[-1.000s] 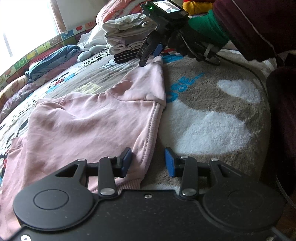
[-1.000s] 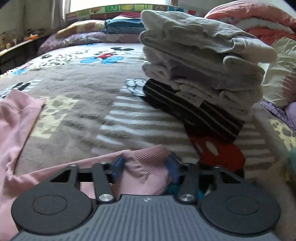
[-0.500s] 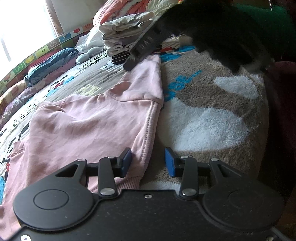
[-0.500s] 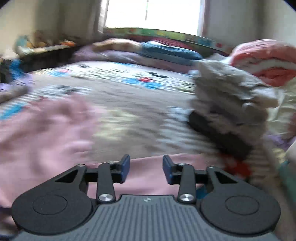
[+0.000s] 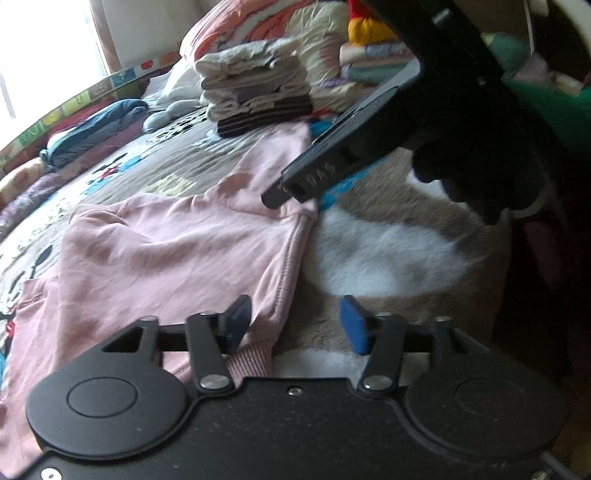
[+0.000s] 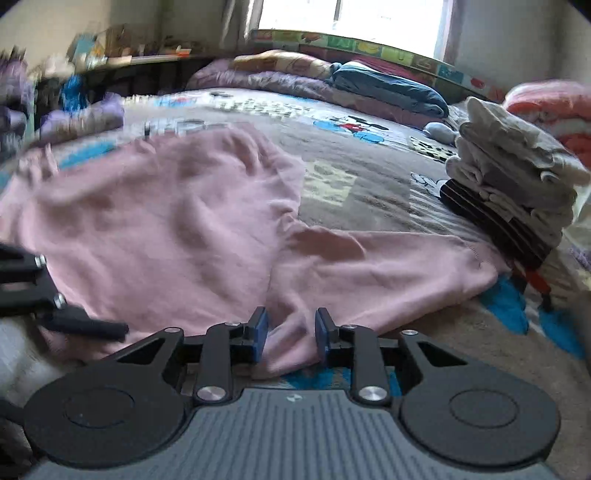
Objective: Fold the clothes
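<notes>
A pink sweatshirt (image 5: pixel 177 258) lies spread on the bed, one sleeve (image 6: pixel 388 266) stretching toward the folded stack. My left gripper (image 5: pixel 295 325) hovers at the garment's ribbed bottom hem (image 5: pixel 255 354). Its jaws are opening, and the hem's edge lies loose beside the left pad (image 5: pixel 238 321). My right gripper (image 6: pixel 290 336) sits where the sleeve meets the body. Its jaws are closing, and a bunched fold of pink fabric fills the gap between the pads. In the left wrist view the right gripper's black finger (image 5: pixel 291 184) points down at that spot.
A stack of folded clothes (image 6: pixel 513 199) stands at the sleeve's far end, with pillows (image 5: pixel 258 33) behind it. A blue folded blanket (image 6: pixel 388 88) lies along the far bed edge. A gloved hand (image 5: pixel 480 173) and green sleeve (image 5: pixel 554 110) hold the right gripper.
The right gripper let go of the sleeve cuff near the stack, swept back along the sleeve toward the body, and closed on a fold there. The left jaws have widened.
</notes>
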A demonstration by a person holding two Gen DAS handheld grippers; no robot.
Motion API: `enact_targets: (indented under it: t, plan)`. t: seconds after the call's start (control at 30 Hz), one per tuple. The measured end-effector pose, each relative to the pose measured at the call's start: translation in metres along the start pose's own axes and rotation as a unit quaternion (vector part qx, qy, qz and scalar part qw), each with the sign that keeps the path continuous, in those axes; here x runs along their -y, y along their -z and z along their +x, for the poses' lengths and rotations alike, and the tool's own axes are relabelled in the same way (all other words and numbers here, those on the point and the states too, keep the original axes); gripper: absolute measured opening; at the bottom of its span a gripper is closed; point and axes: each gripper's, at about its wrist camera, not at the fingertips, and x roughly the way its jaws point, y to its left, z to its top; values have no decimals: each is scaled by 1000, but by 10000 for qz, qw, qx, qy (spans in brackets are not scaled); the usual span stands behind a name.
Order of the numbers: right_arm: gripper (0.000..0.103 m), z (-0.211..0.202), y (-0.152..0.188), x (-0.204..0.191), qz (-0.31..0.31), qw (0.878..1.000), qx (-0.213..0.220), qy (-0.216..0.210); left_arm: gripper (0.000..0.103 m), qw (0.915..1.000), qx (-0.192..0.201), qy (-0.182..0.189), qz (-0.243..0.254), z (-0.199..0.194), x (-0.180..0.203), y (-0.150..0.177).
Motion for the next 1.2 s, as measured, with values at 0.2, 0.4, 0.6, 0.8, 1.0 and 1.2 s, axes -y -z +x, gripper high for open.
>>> enact_targets:
  t: [0.2, 0.4, 0.6, 0.8, 1.0, 1.2]
  plan:
    - [38, -15, -12, 23, 970, 9937, 349, -430, 54, 9903, 718, -109, -1186, -35, -57, -5]
    - [57, 10, -42, 49, 1902, 9756, 351, -1043, 55, 9524, 1238, -442, -2751, -61, -138, 12]
    - [57, 47, -74, 58, 2342, 9598, 397, -1493, 58, 9348, 751, -1183, -3264, -66, -194, 26]
    - [57, 83, -106, 57, 2305, 9578, 280, -1693, 59, 9209, 475, -1464, -3582, -69, -263, 27]
    - [61, 114, -126, 60, 2385, 9556, 77, -1730, 59, 9151, 253, -1379, -3781, -51, -329, 23]
    - [61, 142, -136, 74, 2702, 9480, -18, -1680, 59, 9017, 44, -1104, -4180, -9, -374, 28]
